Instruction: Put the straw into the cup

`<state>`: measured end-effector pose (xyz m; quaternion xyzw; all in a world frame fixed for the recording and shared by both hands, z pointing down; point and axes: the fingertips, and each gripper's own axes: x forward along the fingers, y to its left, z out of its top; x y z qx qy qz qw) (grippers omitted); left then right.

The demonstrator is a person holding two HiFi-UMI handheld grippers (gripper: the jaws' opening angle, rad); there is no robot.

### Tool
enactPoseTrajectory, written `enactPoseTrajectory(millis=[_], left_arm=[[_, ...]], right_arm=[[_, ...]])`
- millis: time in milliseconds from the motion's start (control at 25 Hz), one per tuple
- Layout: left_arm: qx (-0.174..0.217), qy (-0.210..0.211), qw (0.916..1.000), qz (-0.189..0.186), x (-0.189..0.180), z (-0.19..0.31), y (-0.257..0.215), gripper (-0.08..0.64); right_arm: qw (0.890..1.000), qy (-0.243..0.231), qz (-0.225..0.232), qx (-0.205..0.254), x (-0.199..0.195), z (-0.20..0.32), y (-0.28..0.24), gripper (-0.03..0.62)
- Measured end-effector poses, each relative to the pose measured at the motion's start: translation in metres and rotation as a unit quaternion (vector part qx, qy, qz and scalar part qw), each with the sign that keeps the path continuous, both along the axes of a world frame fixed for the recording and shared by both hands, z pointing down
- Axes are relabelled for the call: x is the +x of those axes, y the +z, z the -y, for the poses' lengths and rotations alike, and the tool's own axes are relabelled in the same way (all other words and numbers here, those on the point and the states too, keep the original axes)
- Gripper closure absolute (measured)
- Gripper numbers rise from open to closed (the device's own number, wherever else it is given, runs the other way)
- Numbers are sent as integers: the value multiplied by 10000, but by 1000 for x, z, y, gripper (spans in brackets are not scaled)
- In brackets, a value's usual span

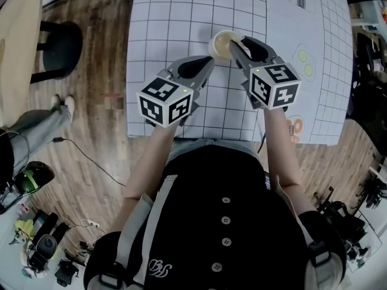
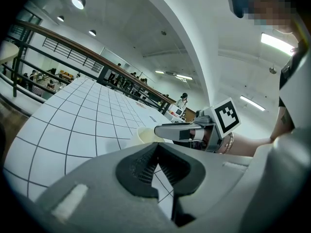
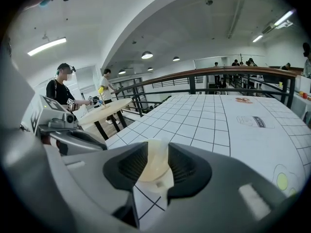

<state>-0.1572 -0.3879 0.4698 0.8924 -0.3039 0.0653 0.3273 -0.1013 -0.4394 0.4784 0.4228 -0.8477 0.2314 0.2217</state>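
Note:
A cream paper cup (image 1: 221, 43) stands on the white gridded table (image 1: 157, 29). My right gripper (image 1: 233, 45) hangs just over the cup's right rim, pointing down at it. In the right gripper view the cup (image 3: 154, 165) shows through the gap between the dark pads, which press on nothing. A faint clear strip (image 3: 163, 147) rises at the cup's rim; I cannot tell if it is the straw. My left gripper (image 1: 210, 61) sits a little nearer and to the left of the cup, jaws together and empty. In the left gripper view the cup (image 2: 141, 136) is ahead, with the right gripper (image 2: 163, 130) over it.
The table's near edge (image 1: 199, 136) runs just in front of the person's body. Printed pictures (image 1: 305, 62) lie on the sheet to the right. A round wooden table (image 1: 15, 47) stands to the left over the wood floor. Gear lies on the floor (image 1: 36, 240) at the lower left.

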Motion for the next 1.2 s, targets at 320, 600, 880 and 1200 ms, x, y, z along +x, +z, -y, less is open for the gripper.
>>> enactPoseTrajectory(millis=[320,600,880,1200], left_arm=[[51,34,10000,68,2,-4,-2,561],[218,-150,9996,34,-5,-1,-12,561],[575,-125,9981,163,-6,-9,-29,561],[1217,-302,9910,463,0,-27,-65,561]], right_arm=[[9994,255,58,227,11,9,-8,362],[9966,362,283,679,19,4,-41,342],[9933,153,568,992,14,-19,-76,342],[9887,-392,842,1177,6,-53,-103,344]])
